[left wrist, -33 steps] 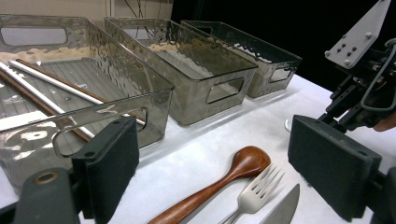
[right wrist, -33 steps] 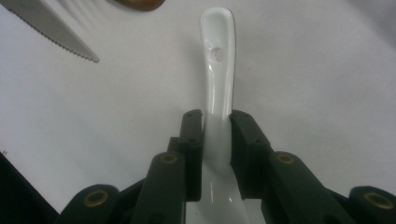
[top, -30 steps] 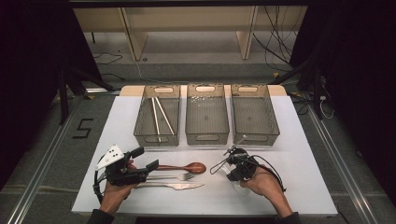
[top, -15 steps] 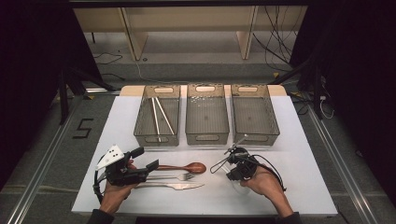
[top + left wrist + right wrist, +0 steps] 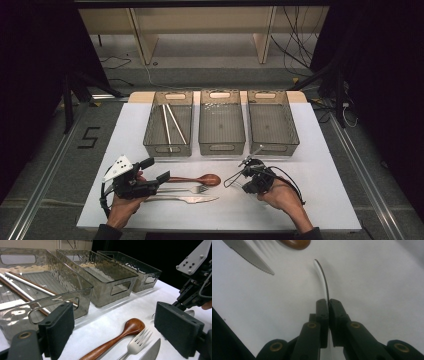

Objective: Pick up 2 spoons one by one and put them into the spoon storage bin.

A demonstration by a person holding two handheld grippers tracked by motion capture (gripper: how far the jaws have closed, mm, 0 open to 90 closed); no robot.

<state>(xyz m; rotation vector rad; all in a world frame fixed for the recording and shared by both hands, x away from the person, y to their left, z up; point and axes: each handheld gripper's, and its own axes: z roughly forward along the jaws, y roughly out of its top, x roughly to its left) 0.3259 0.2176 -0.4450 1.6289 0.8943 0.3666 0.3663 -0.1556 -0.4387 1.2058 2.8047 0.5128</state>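
From above, the left gripper [image 5: 156, 170] lies low over the white table [image 5: 330, 190], held by a hand [image 5: 122, 210] coming in from the near edge, its jaws spread wide toward the wooden spoon [image 5: 197, 179], fork [image 5: 192, 189] and knife [image 5: 185, 199] just ahead of it, while the right gripper [image 5: 246, 167], gripped by the other hand [image 5: 282, 200], points toward the middle bin [image 5: 222, 148]. In the left gripper view the wide-apart jaws frame the spoon [image 5: 117, 338], fork [image 5: 136, 343] and knife tip [image 5: 151, 352], with the chopstick bin [image 5: 50, 302] just beyond. In the right gripper view the jaws are pinched on a thin metal utensil [image 5: 323, 277], seen edge-on, curving away over the table
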